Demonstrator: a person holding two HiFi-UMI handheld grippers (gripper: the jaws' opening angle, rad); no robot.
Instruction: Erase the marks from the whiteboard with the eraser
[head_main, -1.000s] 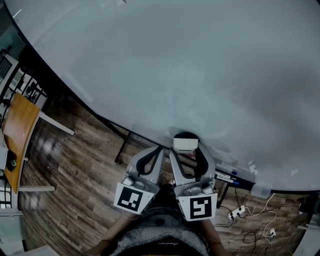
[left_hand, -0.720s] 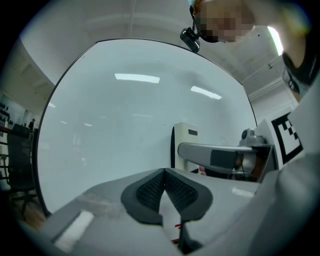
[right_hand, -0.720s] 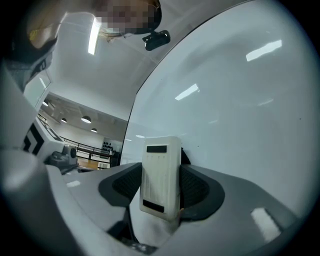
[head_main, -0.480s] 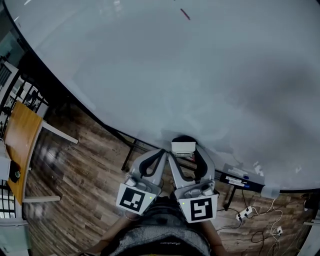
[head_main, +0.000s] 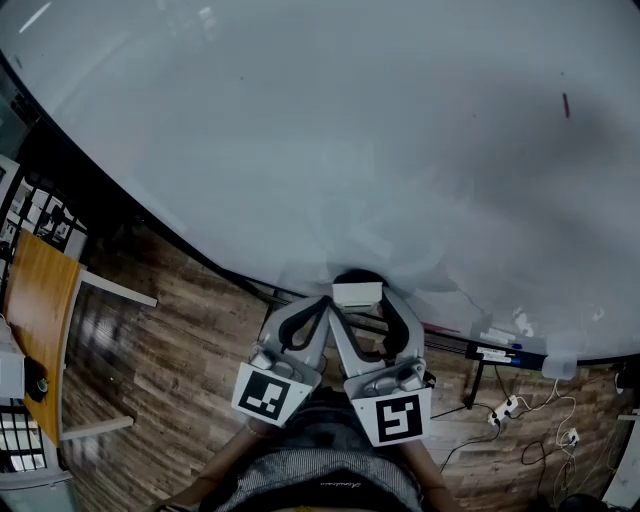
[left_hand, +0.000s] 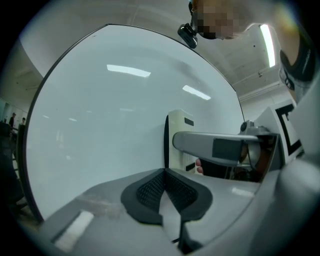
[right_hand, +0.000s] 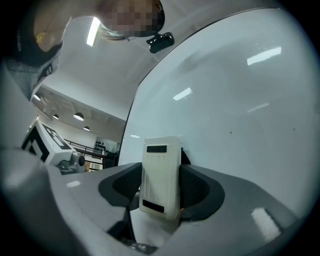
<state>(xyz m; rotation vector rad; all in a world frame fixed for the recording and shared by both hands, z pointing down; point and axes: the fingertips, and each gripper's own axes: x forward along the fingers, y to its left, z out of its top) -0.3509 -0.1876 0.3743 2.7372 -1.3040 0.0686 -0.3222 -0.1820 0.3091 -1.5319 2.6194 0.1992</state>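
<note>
While in right gripper (right_hand: 160, 186) — eraser (right_hand: 161, 167) (upright)

One whiteboard (head_main: 300, 130) is seen, and one red mark (head_main: 565, 104) is counted on it. One eraser (head_main: 356, 293) is counted. Two grippers are present: the left gripper (left_hand: 165, 175) and the right gripper (right_hand: 161, 175). One wooden surface (head_main: 40, 300) and one power strip (head_main: 503, 410) are also counted.
</note>
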